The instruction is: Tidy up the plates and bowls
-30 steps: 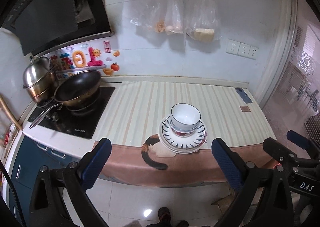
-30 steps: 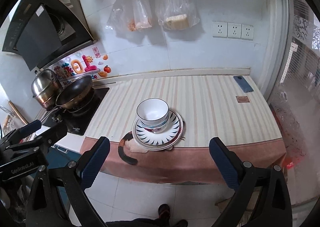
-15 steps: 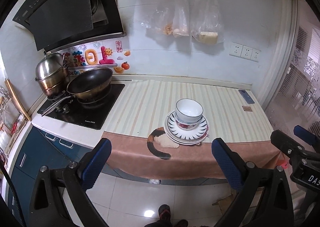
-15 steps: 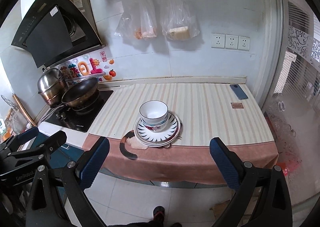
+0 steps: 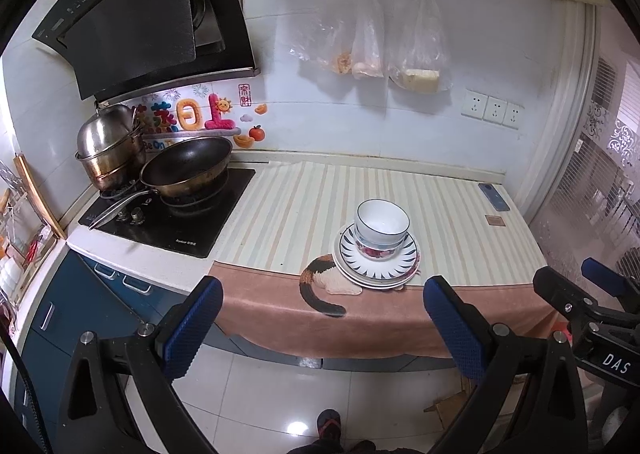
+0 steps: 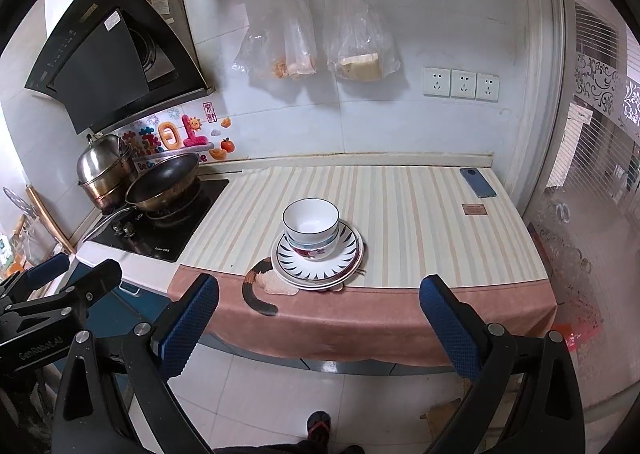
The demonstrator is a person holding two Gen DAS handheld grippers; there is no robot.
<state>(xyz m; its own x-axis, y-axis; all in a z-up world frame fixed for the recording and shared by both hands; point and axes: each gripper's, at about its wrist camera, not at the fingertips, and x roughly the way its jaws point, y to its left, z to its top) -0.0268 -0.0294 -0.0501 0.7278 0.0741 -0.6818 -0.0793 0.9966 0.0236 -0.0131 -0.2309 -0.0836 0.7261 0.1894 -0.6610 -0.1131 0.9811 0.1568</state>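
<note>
Both grippers hang wide open and hold nothing: the left gripper point(image 5: 322, 322) and the right gripper point(image 6: 320, 320) fill the bottom of their frames, blue pads spread far apart over the white floor tiles point(image 6: 280, 394), well short of the counter. At centre frame a striped cloth point(image 5: 320, 205) with a peach border and a cat print covers the counter. On it, near the front edge, sits a stack of plates point(image 5: 378, 264), the top one with dark ray marks round its rim, and a white bowl point(image 5: 382, 221) stands upright in another, flower-patterned bowl point(image 5: 376, 250) on that stack. At middle left a black hob point(image 5: 168, 221) carries a dark wok point(image 5: 188, 169) and a steel pot point(image 5: 108, 149), under a black range hood point(image 5: 140, 21) at upper left. Two clear bags point(image 6: 316, 37) hang from a wall rail at top centre, with three sockets point(image 6: 460, 83) to their right. A blue phone point(image 6: 478, 181) lies at the cloth's far right corner. A shoe tip point(image 6: 318, 424) shows at the bottom edge.
</note>
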